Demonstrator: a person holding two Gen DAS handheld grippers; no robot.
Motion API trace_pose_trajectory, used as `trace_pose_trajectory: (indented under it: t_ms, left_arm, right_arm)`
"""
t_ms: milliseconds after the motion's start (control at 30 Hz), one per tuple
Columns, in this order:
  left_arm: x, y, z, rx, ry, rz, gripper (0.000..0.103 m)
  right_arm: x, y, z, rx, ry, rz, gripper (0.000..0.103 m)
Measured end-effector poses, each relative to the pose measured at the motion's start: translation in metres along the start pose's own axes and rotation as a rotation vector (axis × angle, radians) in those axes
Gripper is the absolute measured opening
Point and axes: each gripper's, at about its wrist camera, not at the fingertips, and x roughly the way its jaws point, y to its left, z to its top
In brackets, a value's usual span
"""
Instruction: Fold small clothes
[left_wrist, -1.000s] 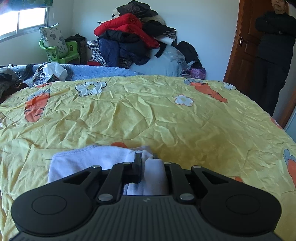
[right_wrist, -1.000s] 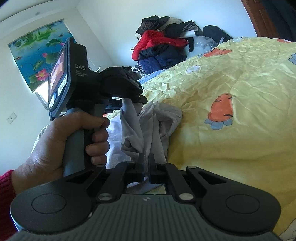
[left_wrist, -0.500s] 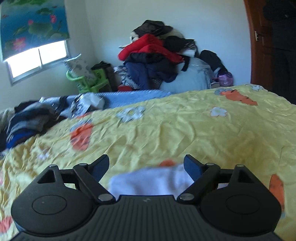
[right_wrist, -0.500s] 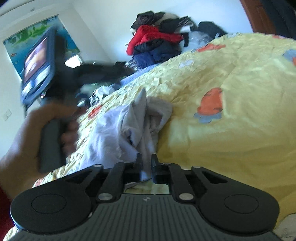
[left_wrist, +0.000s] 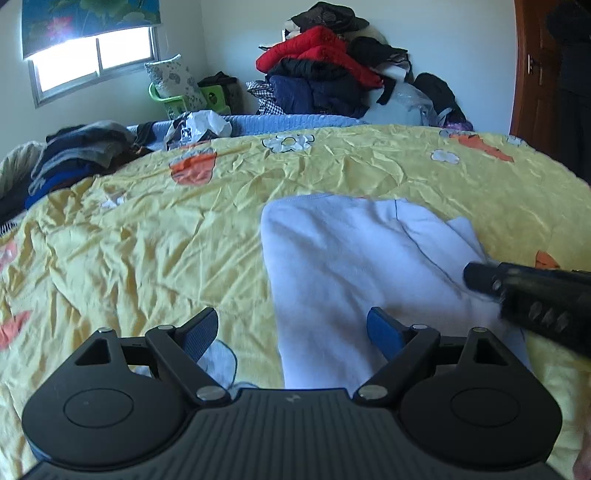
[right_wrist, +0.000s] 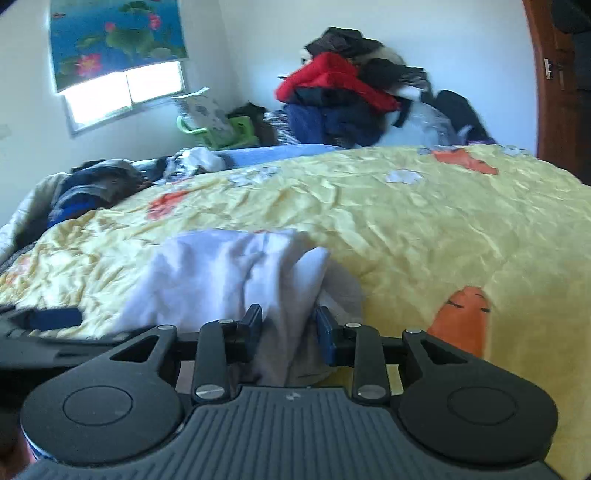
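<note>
A small white garment (left_wrist: 351, 266) lies spread on the yellow bedspread (left_wrist: 147, 240), its right side bunched. My left gripper (left_wrist: 291, 321) stands wide open just short of the garment's near left edge; the cloth lies under the gap and neither pad touches it. My right gripper (right_wrist: 289, 315) is opening, with a loose fold of the white garment (right_wrist: 221, 273) still between its jaws and resting on the bed. In the left wrist view the right gripper's fingers (left_wrist: 517, 291) come in from the right over the cloth. The left gripper's finger (right_wrist: 48, 319) shows at the far left of the right wrist view.
A heap of red and dark clothes (left_wrist: 325, 74) is piled against the far wall. Dark clothes (left_wrist: 74, 155) are stacked at the bed's left edge, with a green chair (left_wrist: 177, 99) behind them. A person in black (left_wrist: 572, 74) stands by the brown door.
The left gripper opened, let go of the garment and drew back to the left. The right gripper's jaws parted and it rolled level. The lifted garment dropped onto the bed.
</note>
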Motion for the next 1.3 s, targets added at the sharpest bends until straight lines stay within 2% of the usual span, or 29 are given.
trace_pose_trajectory:
  t_ms: [133, 233, 300, 433, 500, 667, 700, 767, 833, 933, 1000, 1067, 1167, 1300]
  left_arm:
    - [0.001, 0.003, -0.003, -0.033, 0.010, -0.011, 0.090]
    - [0.000, 0.002, -0.003, -0.039, 0.014, -0.012, 0.090]
    - [-0.002, 0.001, -0.004, -0.043, 0.015, -0.014, 0.090]
    - [-0.004, 0.003, -0.005, -0.043, 0.010, -0.015, 0.090]
    - [-0.003, 0.004, -0.004, -0.044, 0.012, -0.017, 0.090]
    - [-0.005, 0.004, -0.005, -0.045, 0.013, -0.017, 0.090]
    - [-0.006, 0.005, -0.005, -0.045, 0.012, -0.018, 0.090]
    - [-0.008, 0.009, -0.006, -0.048, 0.006, -0.020, 0.090]
    - [-0.010, 0.019, -0.009, -0.067, 0.006, -0.042, 0.091]
    - [-0.005, 0.043, -0.014, -0.151, 0.037, -0.145, 0.093]
    - [0.005, 0.061, -0.016, -0.233, 0.089, -0.268, 0.093]
    - [0.013, 0.075, -0.020, -0.315, 0.115, -0.354, 0.094]
    - [0.018, 0.086, -0.019, -0.356, 0.114, -0.437, 0.094]
    - [0.028, 0.089, -0.016, -0.387, 0.123, -0.541, 0.096]
  right_arm:
    - [-0.023, 0.003, -0.001, 0.004, -0.048, 0.029, 0.040]
    - [-0.024, 0.006, -0.007, -0.036, -0.025, 0.068, 0.039]
    - [-0.015, 0.008, -0.008, -0.065, -0.003, 0.028, 0.039]
    - [-0.014, 0.000, -0.004, 0.019, -0.005, 0.033, 0.041]
    - [-0.021, -0.001, -0.004, 0.025, -0.025, 0.031, 0.045]
    - [-0.032, -0.009, -0.009, 0.043, -0.033, 0.030, 0.046]
    - [-0.034, -0.012, -0.009, 0.053, -0.032, 0.032, 0.047]
    - [-0.037, -0.018, -0.010, 0.078, -0.023, 0.048, 0.058]
    - [-0.041, -0.027, -0.012, 0.101, 0.001, 0.100, 0.062]
    - [-0.043, -0.039, -0.017, 0.126, 0.064, 0.168, 0.062]
    - [-0.039, -0.048, -0.019, 0.169, 0.114, 0.207, 0.063]
    - [-0.032, -0.059, -0.023, 0.229, 0.161, 0.281, 0.063]
    - [-0.019, -0.065, -0.026, 0.282, 0.222, 0.360, 0.063]
    - [-0.001, -0.068, -0.024, 0.346, 0.236, 0.440, 0.065]
